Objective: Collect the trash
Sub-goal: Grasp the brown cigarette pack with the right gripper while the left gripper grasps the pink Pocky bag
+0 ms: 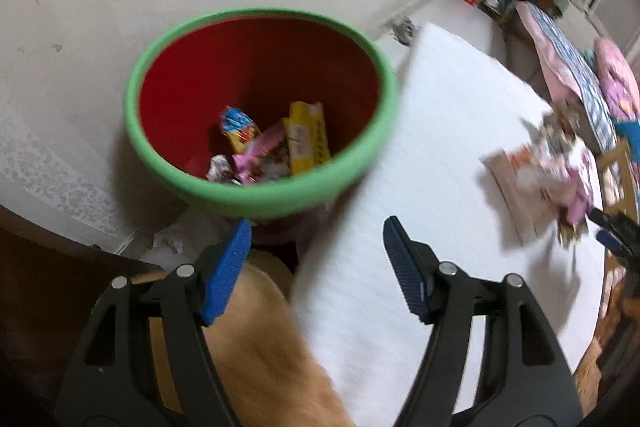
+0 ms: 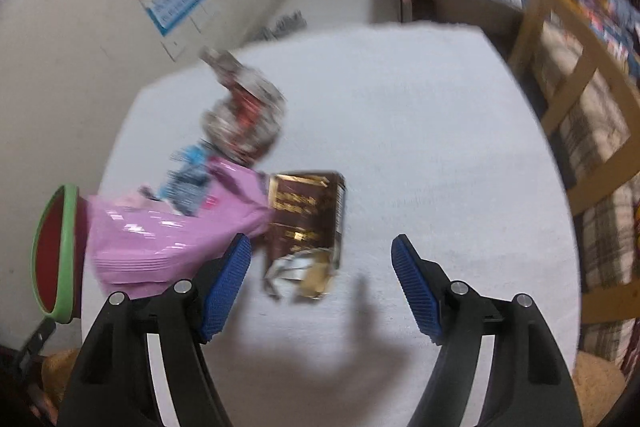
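Brown carton (image 2: 306, 227), flat on white table (image 2: 420, 155), long axis toward camera, torn end nearest; left gripper (image 1: 316, 267) and right gripper (image 2: 322, 279) wide open, empty.

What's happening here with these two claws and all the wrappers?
Someone is clearing snack trash off a white table into a red bin with a green rim. The bin already holds several wrappers. Both claws are open and empty: the left claw is by the bin, the right claw over the table, near a pink bag and brown box.
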Demonstrator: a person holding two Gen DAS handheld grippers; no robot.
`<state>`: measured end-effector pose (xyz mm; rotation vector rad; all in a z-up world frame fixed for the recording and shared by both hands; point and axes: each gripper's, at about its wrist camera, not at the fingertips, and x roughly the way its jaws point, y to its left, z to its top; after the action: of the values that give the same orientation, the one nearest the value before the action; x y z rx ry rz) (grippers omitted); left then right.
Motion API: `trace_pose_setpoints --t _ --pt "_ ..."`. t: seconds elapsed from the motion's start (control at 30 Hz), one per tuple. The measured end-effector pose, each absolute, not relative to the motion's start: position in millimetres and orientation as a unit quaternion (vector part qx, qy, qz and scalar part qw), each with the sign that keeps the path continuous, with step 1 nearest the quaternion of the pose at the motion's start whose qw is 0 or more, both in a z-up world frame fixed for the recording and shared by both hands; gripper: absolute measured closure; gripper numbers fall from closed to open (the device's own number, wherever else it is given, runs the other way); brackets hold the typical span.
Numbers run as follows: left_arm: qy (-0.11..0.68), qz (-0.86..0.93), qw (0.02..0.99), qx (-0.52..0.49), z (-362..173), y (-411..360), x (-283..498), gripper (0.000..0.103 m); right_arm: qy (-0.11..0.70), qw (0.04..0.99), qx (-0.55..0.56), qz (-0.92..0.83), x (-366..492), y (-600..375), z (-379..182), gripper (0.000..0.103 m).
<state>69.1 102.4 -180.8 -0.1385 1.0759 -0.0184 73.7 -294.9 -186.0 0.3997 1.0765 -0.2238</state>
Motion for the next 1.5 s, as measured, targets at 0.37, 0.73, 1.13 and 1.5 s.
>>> trace_pose_setpoints --t 0.37,0.73,1.13,1.5 --pt "0.507 -0.107 0.855 -0.015 -161.9 10.8 44.6 0.032 0.526 0.836 0.14 -0.063 85.6 -281.1 -206.9 0.055" --pt "0.475 -0.226 0.846 0.078 -146.1 -109.6 62.8 0.023 0.496 0.849 0.176 -0.059 -20.7 -292.9 -188.2 0.055" --pt "0.554 -0.218 0.792 0.135 -208.9 -159.4 85.3 0.066 0.492 0.84 0.22 -0.064 -51.0 -305.6 -199.6 0.054" --pt "0.571 -0.223 0.787 0.068 -188.5 -129.5 53.7 0.068 0.492 0.836 0.238 -0.057 -52.1 -308.5 -204.2 0.054"
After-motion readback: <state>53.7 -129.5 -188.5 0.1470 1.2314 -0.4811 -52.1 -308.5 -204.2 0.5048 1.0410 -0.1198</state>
